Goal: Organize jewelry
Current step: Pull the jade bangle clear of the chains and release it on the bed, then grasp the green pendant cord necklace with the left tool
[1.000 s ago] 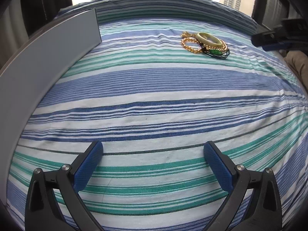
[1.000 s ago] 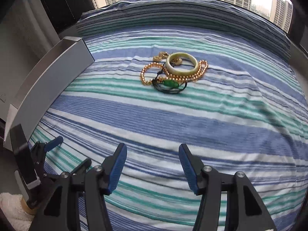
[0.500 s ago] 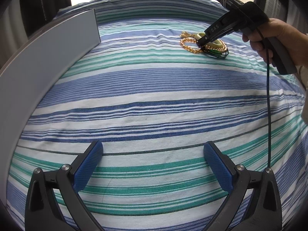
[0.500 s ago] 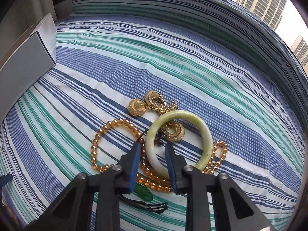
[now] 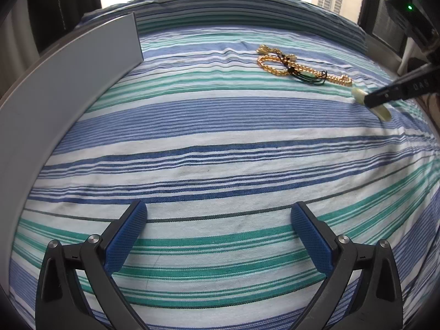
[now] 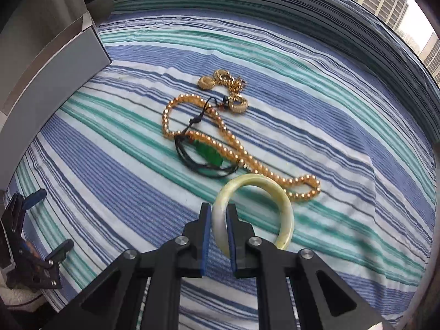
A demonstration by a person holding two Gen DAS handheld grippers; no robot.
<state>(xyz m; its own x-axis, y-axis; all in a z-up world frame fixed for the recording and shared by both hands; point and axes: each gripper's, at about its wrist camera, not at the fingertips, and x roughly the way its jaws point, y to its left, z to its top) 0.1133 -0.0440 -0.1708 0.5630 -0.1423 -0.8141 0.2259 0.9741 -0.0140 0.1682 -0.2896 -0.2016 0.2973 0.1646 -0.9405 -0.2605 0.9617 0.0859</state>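
At far left, a long grey flat-sided box (image 5: 68,88) lies along the edge of the blue, green and white striped bed cover (image 5: 220,143); contents can't be seen. Left gripper (image 5: 218,236) hovers low over the stripes, jaws spread wide, nothing between them. Mid-cover, a gold bead necklace (image 6: 209,140) stretches in a long loop, axis running from far-left to near-right in the right wrist view. A green pendant on black cord (image 6: 207,152) lies across it; gold earrings (image 6: 225,88) cluster at its far end. Right gripper (image 6: 219,229) pinches the left side of a pale green jade bangle (image 6: 264,206), jaws pressed on the band, ring tilted up, just beside the necklace's near end. Its finger reads "DAS" in the left wrist view, partly legible.
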